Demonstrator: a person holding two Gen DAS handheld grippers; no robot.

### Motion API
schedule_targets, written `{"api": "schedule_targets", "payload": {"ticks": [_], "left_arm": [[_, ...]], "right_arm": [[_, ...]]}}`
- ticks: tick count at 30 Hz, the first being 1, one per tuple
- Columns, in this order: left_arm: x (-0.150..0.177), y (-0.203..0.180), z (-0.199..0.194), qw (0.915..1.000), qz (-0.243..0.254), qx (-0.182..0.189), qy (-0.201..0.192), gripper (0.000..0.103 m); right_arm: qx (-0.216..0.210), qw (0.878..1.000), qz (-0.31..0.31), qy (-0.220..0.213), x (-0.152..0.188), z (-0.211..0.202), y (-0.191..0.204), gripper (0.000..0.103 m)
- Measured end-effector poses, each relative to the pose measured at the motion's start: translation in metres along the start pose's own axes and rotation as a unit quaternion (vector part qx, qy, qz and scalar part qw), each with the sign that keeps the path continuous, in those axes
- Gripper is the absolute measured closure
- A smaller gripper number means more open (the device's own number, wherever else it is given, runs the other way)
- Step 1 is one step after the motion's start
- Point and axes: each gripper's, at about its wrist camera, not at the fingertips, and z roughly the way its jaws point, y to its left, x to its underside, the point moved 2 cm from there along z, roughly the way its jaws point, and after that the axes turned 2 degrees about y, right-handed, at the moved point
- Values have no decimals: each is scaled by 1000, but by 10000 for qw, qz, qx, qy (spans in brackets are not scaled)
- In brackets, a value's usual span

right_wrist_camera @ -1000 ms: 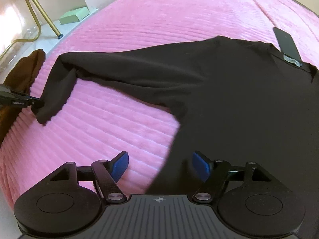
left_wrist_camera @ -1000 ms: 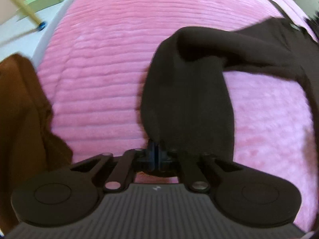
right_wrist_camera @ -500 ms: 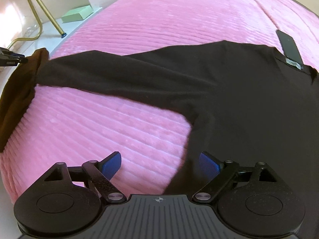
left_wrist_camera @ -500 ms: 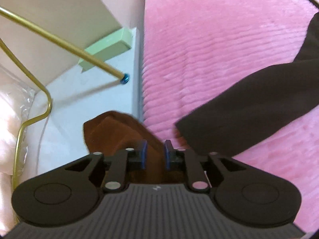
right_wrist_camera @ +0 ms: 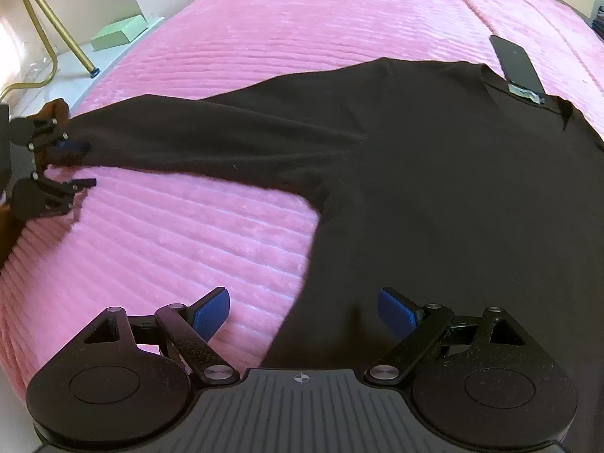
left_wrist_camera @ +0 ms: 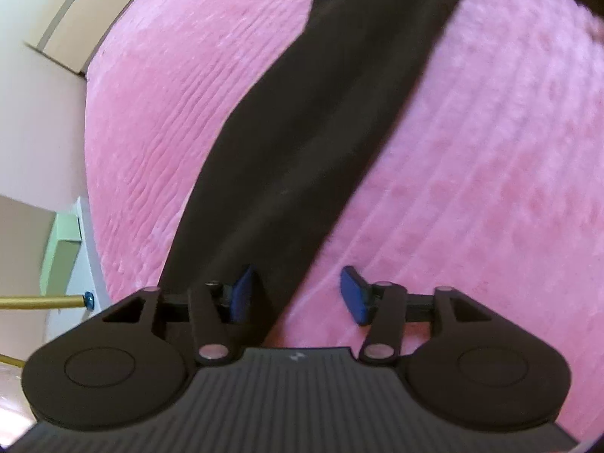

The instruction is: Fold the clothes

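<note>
A dark brown sweater (right_wrist_camera: 434,173) lies flat on the pink bed (right_wrist_camera: 287,26), its sleeve (left_wrist_camera: 321,132) running to frame left. My left claw (left_wrist_camera: 298,294), jaws just opened and apart, straddles the sleeve's cuff edge without pressing it. My right claw (right_wrist_camera: 304,311) stands wide apart over the sweater's side edge, bottom centre.

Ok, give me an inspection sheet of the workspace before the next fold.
Surface: pink ribbed bedspread.
Job's things: dark brown long-sleeved top spread flat, sleeve stretched out.
Clutter: black flat phone-like slab at the collar; rust-brown cloth at the bed's edge.
Grippers: left gripper just opened, cuff loose between its jaws; right gripper open over the hem.
Cables: nothing seen.
Surroundings: gold metal legs, pale green box, white floor.
</note>
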Motion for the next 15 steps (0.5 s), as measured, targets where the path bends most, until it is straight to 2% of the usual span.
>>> {"api": "schedule_targets", "payload": {"ticks": [1, 2, 3, 8, 12, 15], "left_arm": [[1, 5, 0, 9999, -96, 97, 17, 73], [3, 8, 1, 9998, -134, 93, 94, 102], [5, 10, 1, 9997, -98, -29, 228, 102], [16, 16, -23, 9996, -144, 63, 248, 103], [31, -3, -55, 9989, -64, 330, 329, 103], [44, -20, -54, 9959, -121, 632, 643, 103]], "right_arm": [[9, 10000, 21, 22, 2, 0, -1, 15], [17, 10000, 44, 48, 4, 1, -2, 15], [18, 10000, 61, 70, 5, 1, -2, 15], [-37, 10000, 25, 62, 6, -4, 2, 15], [-45, 10000, 59, 56, 4, -4, 2, 15], [-48, 9999, 78, 91, 2, -2, 2, 15]]}}
